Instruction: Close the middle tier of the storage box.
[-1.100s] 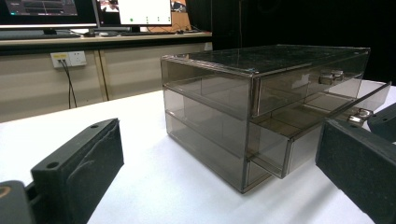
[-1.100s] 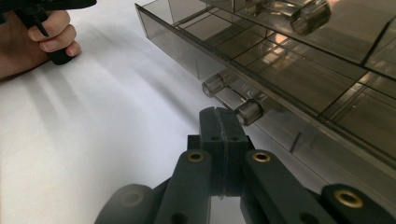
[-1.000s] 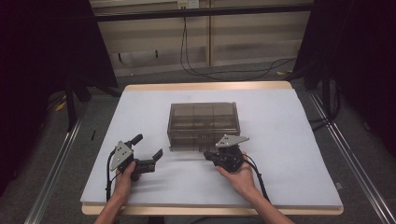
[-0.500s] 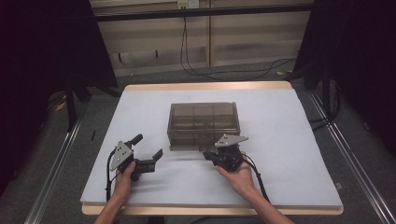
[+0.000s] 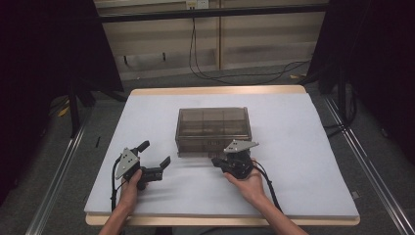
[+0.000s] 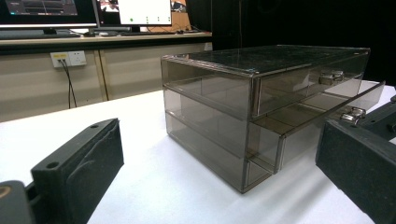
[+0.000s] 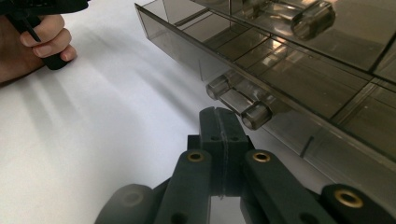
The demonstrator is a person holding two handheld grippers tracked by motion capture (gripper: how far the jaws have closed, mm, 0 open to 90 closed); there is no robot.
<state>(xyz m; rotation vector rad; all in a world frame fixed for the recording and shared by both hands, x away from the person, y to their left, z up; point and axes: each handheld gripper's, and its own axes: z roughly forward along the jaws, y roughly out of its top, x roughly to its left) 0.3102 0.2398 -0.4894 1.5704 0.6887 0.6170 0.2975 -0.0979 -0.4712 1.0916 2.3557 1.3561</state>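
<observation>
A smoky see-through drawer box stands mid-table, with two drawers stacked. The lower drawer sticks out a little from the front. My right gripper sits at the box's front face. In the right gripper view its jaws are pressed together with nothing between them, just below the lower drawer's clear bar handle. My left gripper rests left of the box's front corner, open wide. The box shows between its two pads.
The white table top has a wooden edge and spreads free around the box. Dark stands and cables line the floor behind and beside the table. A person's hand holds the left gripper's grip.
</observation>
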